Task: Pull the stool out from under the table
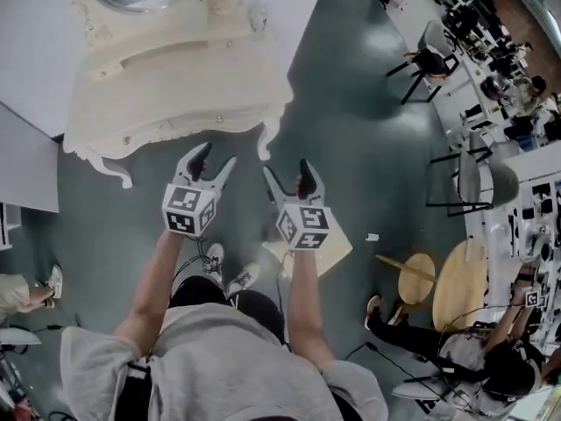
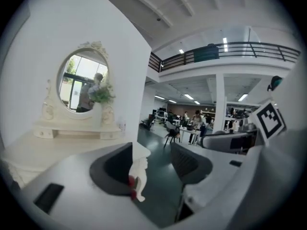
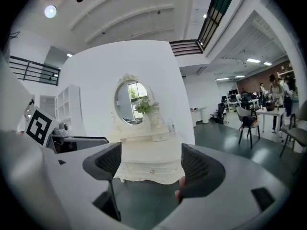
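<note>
While I hold both grippers side by side in front of the cream surface with its oval mirror, my left gripper and right gripper each have their jaws apart with nothing between them. The stool stands on the dark floor near my feet, partly hidden beneath my right gripper and apart from the surface.
</note>
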The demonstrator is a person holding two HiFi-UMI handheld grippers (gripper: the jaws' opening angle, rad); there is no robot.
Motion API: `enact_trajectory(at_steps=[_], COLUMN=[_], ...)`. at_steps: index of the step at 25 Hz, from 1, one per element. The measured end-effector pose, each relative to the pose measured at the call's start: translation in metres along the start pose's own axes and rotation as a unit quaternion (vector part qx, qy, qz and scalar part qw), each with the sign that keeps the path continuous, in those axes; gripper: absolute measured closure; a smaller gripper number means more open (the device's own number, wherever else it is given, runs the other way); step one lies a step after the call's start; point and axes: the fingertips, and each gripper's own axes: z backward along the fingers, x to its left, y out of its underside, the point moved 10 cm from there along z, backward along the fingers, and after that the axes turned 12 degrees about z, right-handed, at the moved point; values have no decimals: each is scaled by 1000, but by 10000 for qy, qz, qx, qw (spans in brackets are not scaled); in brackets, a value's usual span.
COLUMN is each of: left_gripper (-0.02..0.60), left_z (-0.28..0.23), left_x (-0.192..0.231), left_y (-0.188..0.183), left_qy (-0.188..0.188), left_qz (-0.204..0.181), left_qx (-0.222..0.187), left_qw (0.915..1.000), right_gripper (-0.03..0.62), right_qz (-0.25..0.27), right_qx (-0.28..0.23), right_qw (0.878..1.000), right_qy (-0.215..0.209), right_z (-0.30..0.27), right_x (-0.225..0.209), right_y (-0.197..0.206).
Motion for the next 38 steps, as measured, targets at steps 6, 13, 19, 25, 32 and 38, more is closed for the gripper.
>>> enact_trajectory(at_steps=[6, 13, 19, 25, 32, 38], left_gripper=[376, 442, 542, 566, 566, 566], left_z=[53, 108, 134, 146, 145, 142], left_x=[52, 92, 104, 110, 113, 115], left_y=[-24, -39, -34, -34, -39, -38], left_qy=[-833, -1634, -1992, -2100, -2084, -2056], left_qz=[197, 105, 6, -1, -28, -40], left_qx=[-387, -649, -672, -727, -751, -727], left_qw=[9956, 9844, 9777, 9750, 9752, 9759], right_gripper=[361, 471, 560, 579, 579, 579], right_qz=[496, 896, 1056, 1069, 1063, 1026], right_qx=[-249, -442, -458, -476, -493, -463], right_qw=[9975, 9912, 9881, 9866, 9864, 9873], right_qy=[-434, -870, -1019, -1139, -1157, -1122], right_z=[-41, -68, -79, -81, -82, -84], right_x=[64, 126, 155, 168, 171, 169], right_y=[-32, -57, -62, -63, -63, -62])
